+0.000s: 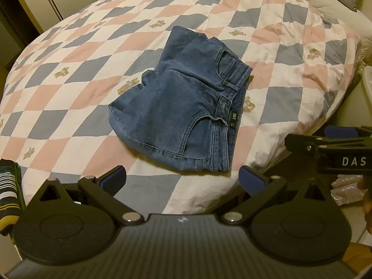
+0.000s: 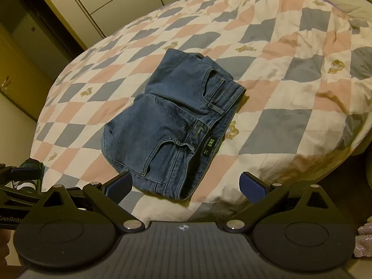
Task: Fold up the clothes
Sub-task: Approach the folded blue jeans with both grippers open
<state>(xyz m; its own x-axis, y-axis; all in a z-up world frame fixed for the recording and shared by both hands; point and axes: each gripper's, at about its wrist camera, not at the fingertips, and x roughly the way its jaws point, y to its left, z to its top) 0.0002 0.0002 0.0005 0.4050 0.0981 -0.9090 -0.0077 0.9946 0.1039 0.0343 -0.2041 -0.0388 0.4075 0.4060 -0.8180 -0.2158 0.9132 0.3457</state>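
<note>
Folded jeans [image 1: 186, 107] are being left lying on the bed [image 1: 69, 74], both hand-held grippers, left [image 1: 182, 181] and right [image 2: 186, 187], being held apart and empty; likely the next garment is needed.

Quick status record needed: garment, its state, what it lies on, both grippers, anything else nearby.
garment: blue jeans
state: folded into a compact stack, waistband and label showing on the right
surface: checked quilt on a bed
left gripper: open, empty, short of the jeans
right gripper: open, empty, at the jeans' near edge
nearby: striped garment at the quilt's left edge
</note>
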